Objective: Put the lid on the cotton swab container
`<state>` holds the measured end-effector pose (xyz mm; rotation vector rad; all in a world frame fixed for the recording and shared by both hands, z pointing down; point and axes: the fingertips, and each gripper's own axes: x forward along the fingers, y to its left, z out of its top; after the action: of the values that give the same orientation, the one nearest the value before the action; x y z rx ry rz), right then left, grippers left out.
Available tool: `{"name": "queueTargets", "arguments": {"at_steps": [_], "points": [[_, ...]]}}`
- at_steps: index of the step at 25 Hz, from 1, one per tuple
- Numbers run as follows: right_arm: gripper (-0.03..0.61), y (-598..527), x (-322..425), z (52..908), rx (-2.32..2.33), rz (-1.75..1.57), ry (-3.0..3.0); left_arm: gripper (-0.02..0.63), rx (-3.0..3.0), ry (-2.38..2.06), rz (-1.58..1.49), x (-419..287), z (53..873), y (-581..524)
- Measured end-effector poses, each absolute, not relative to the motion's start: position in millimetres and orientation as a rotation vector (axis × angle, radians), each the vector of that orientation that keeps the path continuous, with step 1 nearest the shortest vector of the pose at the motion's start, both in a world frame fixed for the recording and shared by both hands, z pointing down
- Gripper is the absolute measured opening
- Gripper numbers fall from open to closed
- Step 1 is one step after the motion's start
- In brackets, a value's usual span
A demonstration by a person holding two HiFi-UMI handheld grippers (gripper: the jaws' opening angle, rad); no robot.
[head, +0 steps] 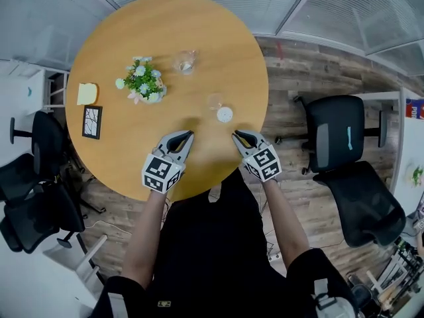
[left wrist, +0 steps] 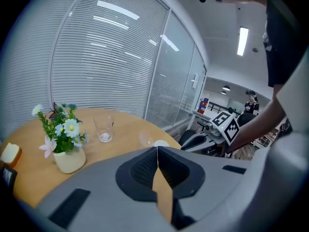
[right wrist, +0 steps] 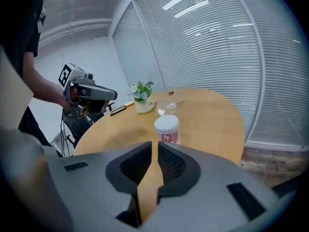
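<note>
The cotton swab container (head: 224, 114) stands upright on the round wooden table (head: 132, 25), its white swab tops showing. Its clear lid (head: 214, 101) lies on the table just beyond it, apart from it. My right gripper (head: 236, 136) is shut and empty, a short way in front of the container (right wrist: 167, 128); the lid (right wrist: 167, 108) shows behind it. My left gripper (head: 188, 136) is also shut and empty, to the left of the right one. From it I see the lid (left wrist: 145, 138) and the container (left wrist: 161, 143) to the right, with the right gripper (left wrist: 203, 138) beyond.
A clear drinking glass (head: 185, 61) stands farther back, and a small pot of flowers (head: 142, 81) sits at mid-left. A yellow block (head: 87, 93) and a black framed card (head: 92, 122) lie at the left edge. Black office chairs (head: 341, 134) stand around the table.
</note>
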<state>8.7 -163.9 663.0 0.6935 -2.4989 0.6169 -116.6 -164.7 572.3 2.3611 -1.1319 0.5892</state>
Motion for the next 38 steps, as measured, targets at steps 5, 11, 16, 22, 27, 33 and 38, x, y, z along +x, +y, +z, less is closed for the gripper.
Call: {"name": "queueTargets", "arguments": {"at_steps": [5,11,16,22,27,33,38], "points": [[0.065,-178.7,2.2,678.9,0.638,0.607,-2.486,0.009,2.360,-1.129,0.599,-111.6,573.4,-179.1],[0.139,-190.9,-8.1,695.3,0.595,0.605,-2.469,0.009,2.338,-1.134,0.611,-113.0,583.2,-191.7],[0.234,-202.3,-15.2,705.9,0.588,0.544,-2.456,0.009,2.329,-1.127,0.621,-112.0,588.6,-198.2],[0.256,-207.5,-29.2,710.2,0.556,0.520,-2.448,0.009,2.318,-1.125,0.624,-113.3,594.4,-201.7],[0.258,-214.5,-37.3,717.3,0.570,0.515,-2.439,0.009,2.306,-1.126,0.621,-114.1,599.9,-204.1],[0.247,-215.4,-38.9,718.2,0.585,0.429,-2.427,0.009,2.296,-1.134,0.609,-115.5,603.4,-210.5],[0.239,-215.5,-34.1,718.0,0.597,0.407,-2.395,0.009,2.274,-1.142,0.574,-111.9,608.6,-215.3]]}}
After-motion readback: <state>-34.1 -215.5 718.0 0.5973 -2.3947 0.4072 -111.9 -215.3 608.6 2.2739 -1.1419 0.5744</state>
